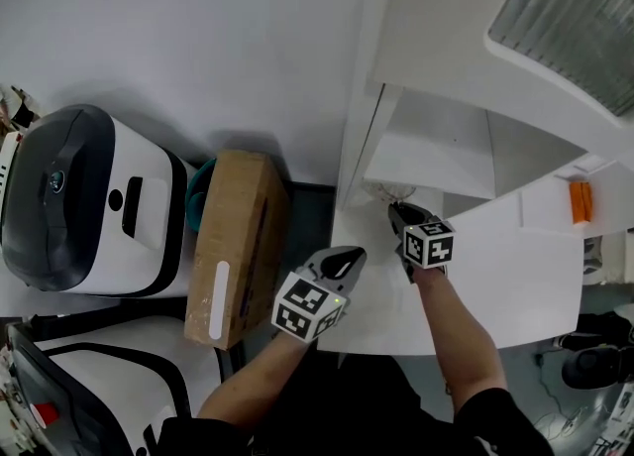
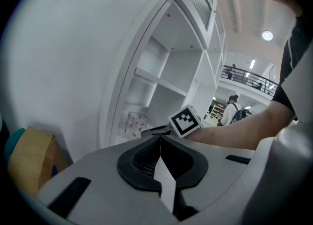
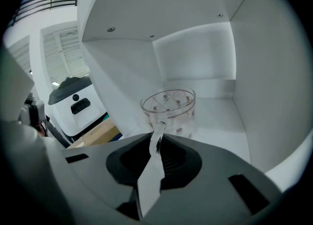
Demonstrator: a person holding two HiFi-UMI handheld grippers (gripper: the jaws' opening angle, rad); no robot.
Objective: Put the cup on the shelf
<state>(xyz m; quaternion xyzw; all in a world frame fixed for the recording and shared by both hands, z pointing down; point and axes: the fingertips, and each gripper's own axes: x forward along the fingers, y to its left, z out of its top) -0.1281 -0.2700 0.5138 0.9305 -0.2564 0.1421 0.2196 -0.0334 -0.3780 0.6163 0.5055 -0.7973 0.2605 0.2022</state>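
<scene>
In the right gripper view, the cup [image 3: 168, 109] stands at 12 o'clock, blocking the way straight ahead of your right gripper [image 3: 157, 140]. The shelf [image 3: 220, 116] floor is free from 1 to 3 o'clock, up to the side wall [image 3: 269, 72]. A board [image 3: 161, 9] closes the top. At 9 o'clock a panel [image 3: 122, 89] bars passage; the box [image 3: 95, 133] lies beyond.
</scene>
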